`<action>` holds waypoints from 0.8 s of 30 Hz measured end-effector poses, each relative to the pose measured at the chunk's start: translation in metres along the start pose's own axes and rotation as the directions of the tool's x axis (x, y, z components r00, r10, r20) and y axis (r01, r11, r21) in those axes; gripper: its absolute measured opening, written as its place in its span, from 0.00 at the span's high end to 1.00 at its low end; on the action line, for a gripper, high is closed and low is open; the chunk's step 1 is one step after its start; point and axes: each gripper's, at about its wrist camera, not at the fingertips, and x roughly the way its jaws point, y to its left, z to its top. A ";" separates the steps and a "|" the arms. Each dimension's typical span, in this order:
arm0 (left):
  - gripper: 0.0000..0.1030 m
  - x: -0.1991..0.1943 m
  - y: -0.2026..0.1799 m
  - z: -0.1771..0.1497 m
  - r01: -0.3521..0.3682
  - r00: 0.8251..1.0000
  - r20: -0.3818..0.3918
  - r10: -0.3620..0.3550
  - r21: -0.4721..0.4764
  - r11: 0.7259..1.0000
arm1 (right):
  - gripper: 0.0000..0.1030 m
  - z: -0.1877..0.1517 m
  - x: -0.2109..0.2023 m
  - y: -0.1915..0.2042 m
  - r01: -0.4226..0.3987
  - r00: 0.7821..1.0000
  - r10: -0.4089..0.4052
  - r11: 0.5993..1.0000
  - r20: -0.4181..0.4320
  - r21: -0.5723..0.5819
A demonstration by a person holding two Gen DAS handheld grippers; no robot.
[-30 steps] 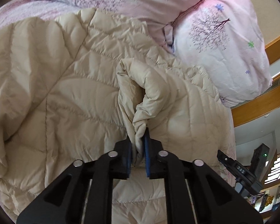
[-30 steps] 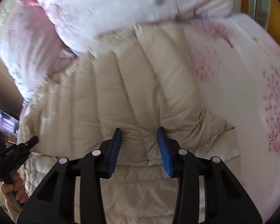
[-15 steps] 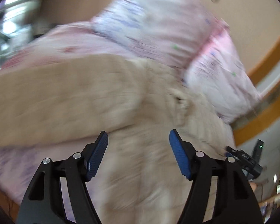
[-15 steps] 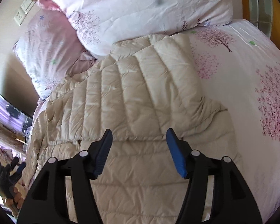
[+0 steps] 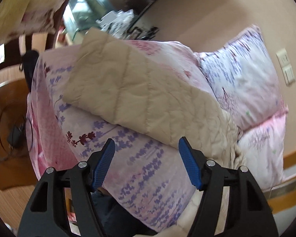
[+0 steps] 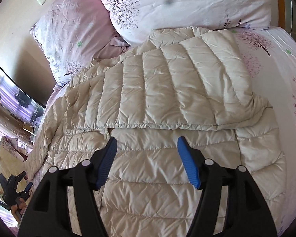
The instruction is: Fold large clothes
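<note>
- Left gripper (image 5: 147,163) hung open and empty above the bed (image 5: 140,179).
- Right gripper (image 6: 146,163), just widened, hovered empty over the folded jacket (image 6: 167,90).

Jacket's lower hem: I can't see it; the cream down jacket (image 6: 167,102) runs off the bottom of my right wrist view, behind the right gripper (image 6: 146,154).
Jacket in left view: only one sleeve-like part (image 5: 140,96) shows; the rest is hidden at the lower right.
Left view sharpness: smeared, so the bedding print (image 5: 140,169) reads only as purple streaks.
Upper left of left view: a blurred floral cloth (image 5: 29,19); I can't tell what it is.
Left gripper seen from the right: tiny and cut by the frame edge (image 6: 15,189), its jaws unreadable there.
Wall screen: (image 6: 19,96) picture too small to make out.
</note>
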 end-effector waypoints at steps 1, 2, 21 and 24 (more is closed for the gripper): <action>0.36 0.004 0.005 0.002 0.007 1.000 -0.006 -0.007 -0.032 0.999 | 0.37 0.000 -0.001 -0.001 0.001 1.000 -0.001 1.000 0.003 0.003; 0.38 0.005 0.009 0.003 0.013 1.000 -0.009 -0.013 -0.053 0.998 | 0.37 0.001 -0.003 -0.003 0.002 1.000 -0.002 1.000 0.008 0.007; 0.98 0.026 0.018 0.031 0.077 0.994 0.097 -0.057 -0.216 0.973 | 0.36 0.000 -0.008 -0.006 -0.018 0.999 0.018 1.000 0.027 0.011; 0.99 0.018 -0.007 0.042 0.075 0.988 0.145 -0.057 -0.123 0.990 | 0.36 0.001 -0.012 -0.009 -0.019 0.999 0.018 1.000 0.039 0.014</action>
